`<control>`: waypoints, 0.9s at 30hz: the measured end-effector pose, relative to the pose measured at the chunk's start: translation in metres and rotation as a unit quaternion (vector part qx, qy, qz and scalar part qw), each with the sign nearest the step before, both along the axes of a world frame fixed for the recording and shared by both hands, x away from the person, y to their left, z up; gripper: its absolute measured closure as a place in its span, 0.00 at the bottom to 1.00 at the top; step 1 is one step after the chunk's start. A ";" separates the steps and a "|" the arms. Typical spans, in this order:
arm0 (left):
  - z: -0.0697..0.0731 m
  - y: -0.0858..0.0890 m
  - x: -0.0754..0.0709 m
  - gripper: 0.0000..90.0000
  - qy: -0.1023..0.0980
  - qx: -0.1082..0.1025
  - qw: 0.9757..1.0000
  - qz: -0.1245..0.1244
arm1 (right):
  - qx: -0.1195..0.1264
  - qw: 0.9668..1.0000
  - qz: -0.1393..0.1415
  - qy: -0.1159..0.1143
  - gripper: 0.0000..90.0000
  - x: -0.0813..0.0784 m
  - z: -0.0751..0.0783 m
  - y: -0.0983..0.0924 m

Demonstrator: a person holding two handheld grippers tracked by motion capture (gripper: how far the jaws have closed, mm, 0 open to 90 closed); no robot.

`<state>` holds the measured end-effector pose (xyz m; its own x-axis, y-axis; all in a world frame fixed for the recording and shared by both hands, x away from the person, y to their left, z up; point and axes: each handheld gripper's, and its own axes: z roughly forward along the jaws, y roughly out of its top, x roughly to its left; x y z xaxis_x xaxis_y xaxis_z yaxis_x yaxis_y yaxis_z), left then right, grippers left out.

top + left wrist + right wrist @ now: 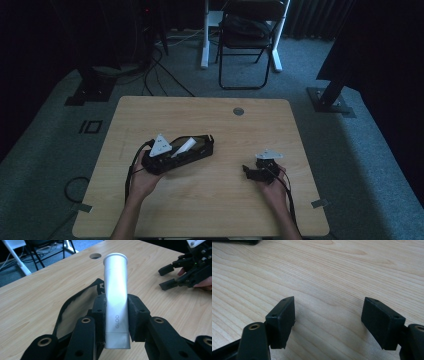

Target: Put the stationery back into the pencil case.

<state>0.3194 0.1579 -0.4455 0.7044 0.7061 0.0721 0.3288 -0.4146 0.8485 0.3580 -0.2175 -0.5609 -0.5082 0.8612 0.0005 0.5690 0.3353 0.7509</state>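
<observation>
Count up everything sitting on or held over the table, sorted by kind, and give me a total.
White tube: 1, clamped in the left gripper
Black pouch: 1
Grippers: 2, the right gripper open
Total: 4

- In the left gripper view, the sides of the white tube (pixel 116 302) near its lower end are covered by the two black pads of the left gripper (pixel 116 315).
- Behind the tube in that view, part of the black pouch (pixel 75 305) is covered by the jaws at lower left of the frame.
- At the right edge of that view, the right gripper (pixel 172 277) is cut off.
- In the high view, the pouch (pixel 197 147) is too dark to make out its opening.
- In the high view, both forearms are cut off at the bottom edge.
</observation>
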 end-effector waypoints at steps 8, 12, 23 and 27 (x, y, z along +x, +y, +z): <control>-0.003 0.002 0.005 0.79 0.002 0.003 1.000 0.014 | 0.000 1.000 0.000 0.000 0.30 0.000 0.000 0.000; -0.004 0.003 0.007 0.79 0.002 0.004 1.000 0.021 | 0.000 1.000 0.000 0.000 0.30 0.000 0.000 0.000; -0.009 0.006 0.013 0.79 0.007 0.006 1.000 0.030 | 0.000 1.000 0.000 0.000 0.30 0.000 0.000 0.000; -0.011 0.007 0.016 0.79 0.010 0.003 0.999 0.033 | 0.000 1.000 0.000 0.000 0.30 0.000 0.000 0.000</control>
<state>0.3350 0.1648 -0.4564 0.6575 0.7508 0.0628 0.3733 -0.3970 0.8385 0.3580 -0.2175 -0.5609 -0.5084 0.8611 0.0003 0.5689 0.3356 0.7508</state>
